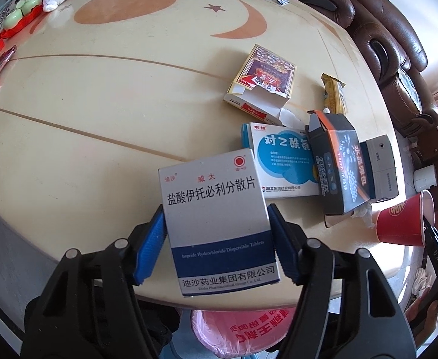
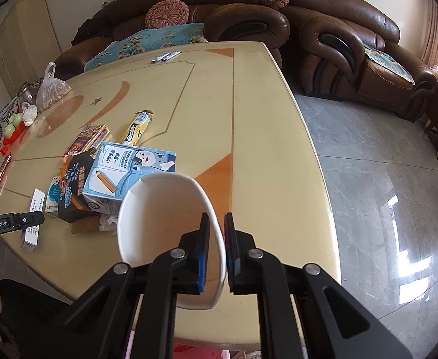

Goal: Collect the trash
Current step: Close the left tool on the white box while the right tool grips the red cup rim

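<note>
I am holding the tablet box [image 1: 216, 224] in my left claw [image 1: 216, 245], pads closed on its two long side edges, its long axis running away from me along the fingers, lifted over the near edge of the worktop [image 1: 99, 119]. It is a white-and-grey carton with a navy band, flat, uncrushed, printed face toward the camera. Directly below it, under the worktop edge, a pink bag [image 1: 248, 329] with red print is showing; I am judging this to be the trash receptacle, so the coming move is down and toward me, and the left claw is the nearer one.

My right claw [image 2: 217, 257] is pinching the rim wall of the paper cup [image 2: 165, 224], one pad inside and one outside, mouth tilted toward the camera, red outside, white inside.

Remaining litter is lying beyond: dark carton [image 1: 335, 164], blue-and-white box [image 1: 281, 164], torn gold box [image 1: 260, 80], snack wrapper [image 1: 334, 92]
</note>
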Tool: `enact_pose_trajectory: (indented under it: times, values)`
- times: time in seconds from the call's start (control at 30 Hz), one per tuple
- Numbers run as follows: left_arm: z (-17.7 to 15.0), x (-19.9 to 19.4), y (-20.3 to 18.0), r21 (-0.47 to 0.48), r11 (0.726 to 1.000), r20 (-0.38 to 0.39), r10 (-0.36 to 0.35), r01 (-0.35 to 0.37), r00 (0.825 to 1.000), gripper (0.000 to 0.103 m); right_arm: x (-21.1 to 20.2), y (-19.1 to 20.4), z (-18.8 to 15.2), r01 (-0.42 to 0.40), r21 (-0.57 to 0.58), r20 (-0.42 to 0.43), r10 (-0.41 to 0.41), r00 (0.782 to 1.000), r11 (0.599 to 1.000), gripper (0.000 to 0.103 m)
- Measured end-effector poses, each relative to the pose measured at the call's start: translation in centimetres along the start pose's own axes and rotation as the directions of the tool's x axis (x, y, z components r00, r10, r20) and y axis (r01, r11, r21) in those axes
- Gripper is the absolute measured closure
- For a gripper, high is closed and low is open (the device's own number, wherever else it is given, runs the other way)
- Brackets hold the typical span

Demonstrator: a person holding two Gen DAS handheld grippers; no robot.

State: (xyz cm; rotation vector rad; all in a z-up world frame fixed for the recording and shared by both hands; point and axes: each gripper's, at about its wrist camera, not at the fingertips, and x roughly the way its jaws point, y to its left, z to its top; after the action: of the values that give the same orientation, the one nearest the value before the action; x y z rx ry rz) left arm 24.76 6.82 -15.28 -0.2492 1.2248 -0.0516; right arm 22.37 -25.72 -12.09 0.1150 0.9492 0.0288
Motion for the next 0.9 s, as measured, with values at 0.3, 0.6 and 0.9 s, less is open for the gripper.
enact_pose_trajectory:
  times: [0.3, 0.6, 0.9]
  values:
    - [-0.6, -1.9, 0.4, 0.025, 1.000, 0.039, 0.018, -0.019, 0.999, 0.038, -0.5, 0.6, -0.3, 0.013, -0.017, 0.011, -0.012, 1.000, 1.000, 0.098]
    - [-1.1, -4.2, 0.0, 0.050, 0.999, 0.076, 0.009, -0.013, 0.997, 0.038, -3.4, 0.6, -0.1, 0.007, -0.010, 0.075, -0.006, 0.997, 1.000, 0.098]
    - [-2.9, -7.9, -0.9, 0.092, 0.996, 0.139, 0.005, -0.018, 0.990, 0.038, -7.6, 1.7, -1.1, -0.013, -0.024, 0.130, 0.016, 0.991, 1.000, 0.098]
